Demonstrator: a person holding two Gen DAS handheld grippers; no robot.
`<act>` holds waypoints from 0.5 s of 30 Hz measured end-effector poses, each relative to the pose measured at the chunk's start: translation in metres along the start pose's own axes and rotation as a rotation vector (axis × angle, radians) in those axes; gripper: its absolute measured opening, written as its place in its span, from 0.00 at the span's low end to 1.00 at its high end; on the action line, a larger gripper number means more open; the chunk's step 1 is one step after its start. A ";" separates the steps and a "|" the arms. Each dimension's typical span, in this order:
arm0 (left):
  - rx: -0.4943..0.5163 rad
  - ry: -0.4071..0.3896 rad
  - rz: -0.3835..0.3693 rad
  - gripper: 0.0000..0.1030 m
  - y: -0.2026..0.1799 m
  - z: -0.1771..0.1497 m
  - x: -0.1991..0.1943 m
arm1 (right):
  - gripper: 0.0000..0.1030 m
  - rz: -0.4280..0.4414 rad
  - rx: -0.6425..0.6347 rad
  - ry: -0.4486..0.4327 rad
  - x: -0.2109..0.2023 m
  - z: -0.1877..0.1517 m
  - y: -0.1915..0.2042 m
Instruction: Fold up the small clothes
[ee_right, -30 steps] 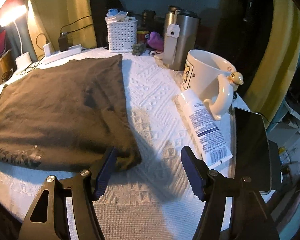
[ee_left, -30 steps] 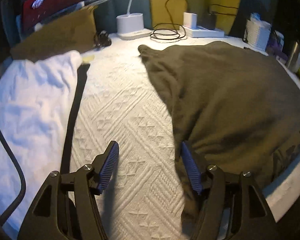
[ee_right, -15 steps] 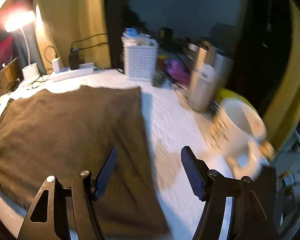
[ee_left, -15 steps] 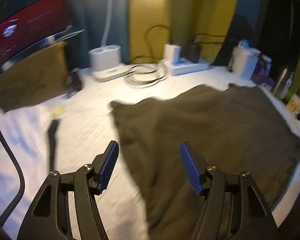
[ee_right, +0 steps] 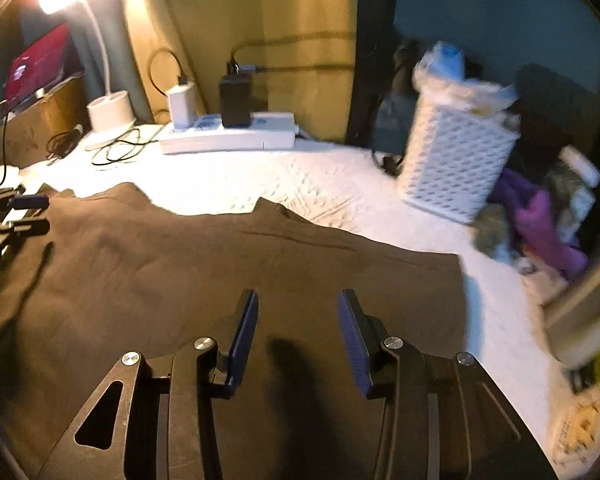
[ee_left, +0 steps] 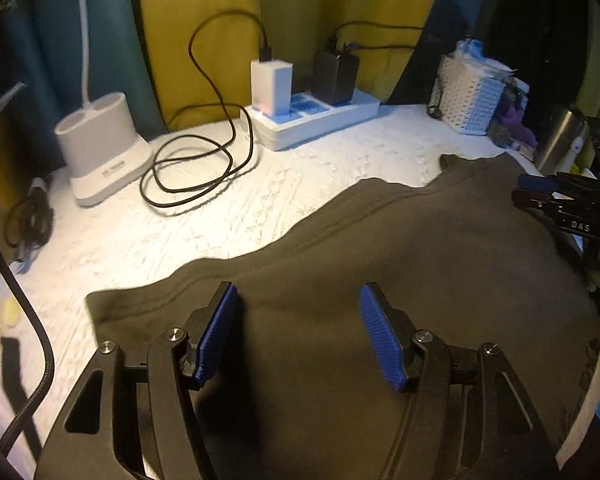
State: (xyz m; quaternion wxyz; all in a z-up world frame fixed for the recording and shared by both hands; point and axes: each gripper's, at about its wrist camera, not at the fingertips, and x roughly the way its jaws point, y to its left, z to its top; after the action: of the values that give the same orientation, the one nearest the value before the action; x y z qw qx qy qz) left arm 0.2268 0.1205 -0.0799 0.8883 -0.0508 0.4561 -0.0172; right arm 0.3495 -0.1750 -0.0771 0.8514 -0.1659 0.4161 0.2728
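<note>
**Over the dark garment: both grippers brought in from its side edges**

Across the lower half of both wrist views lies the dark garment (ee_left: 380, 248), spread flat on the white textured cover (ee_left: 220, 216); its far hem runs from lower left to upper right in the left wrist view. A second ago each gripper stood at an outer edge of the cloth, the left one over bare cover, the right one near a mug and a tube. Both now hang above the cloth's middle ground, pointing steeply down toward the far hem.

The left gripper (ee_left: 298, 332) has its jaws wide apart with nothing between the blue pads. The right gripper (ee_right: 298, 336) has jaws closing, visibly narrower than before; only flat cloth lies beneath them and the pads press on nothing. Each tool shows at the edge of the other's view, at centre right and centre left respectively.

Background items stand along the top of the frames: power strip (ee_left: 312, 120), coiled cable (ee_left: 196, 168), lamp base (ee_left: 100, 148), white basket (ee_right: 456, 160).

Judged from this layout, the garment is not yet folded here; the hands seem repositioned toward the far hem, probably to seize it for the next fold.
</note>
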 end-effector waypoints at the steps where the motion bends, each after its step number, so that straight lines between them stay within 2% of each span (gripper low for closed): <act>1: -0.010 0.007 -0.002 0.63 0.003 0.002 0.005 | 0.42 0.004 0.012 0.023 0.012 0.004 -0.002; 5: -0.064 0.029 0.018 0.63 0.021 0.009 0.026 | 0.42 0.020 0.059 0.069 0.041 0.010 -0.012; 8: -0.037 0.007 0.068 0.66 0.024 0.011 0.029 | 0.42 0.002 0.060 0.050 0.046 0.016 -0.014; 15: -0.047 -0.006 0.072 0.68 0.029 0.009 0.027 | 0.42 -0.045 0.080 0.044 0.052 0.021 -0.021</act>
State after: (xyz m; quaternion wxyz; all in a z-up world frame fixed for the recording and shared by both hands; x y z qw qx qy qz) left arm 0.2494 0.1474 -0.1001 0.8882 -0.0554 0.4553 0.0258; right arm 0.4011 -0.1637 -0.1049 0.8539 -0.1470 0.4414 0.2331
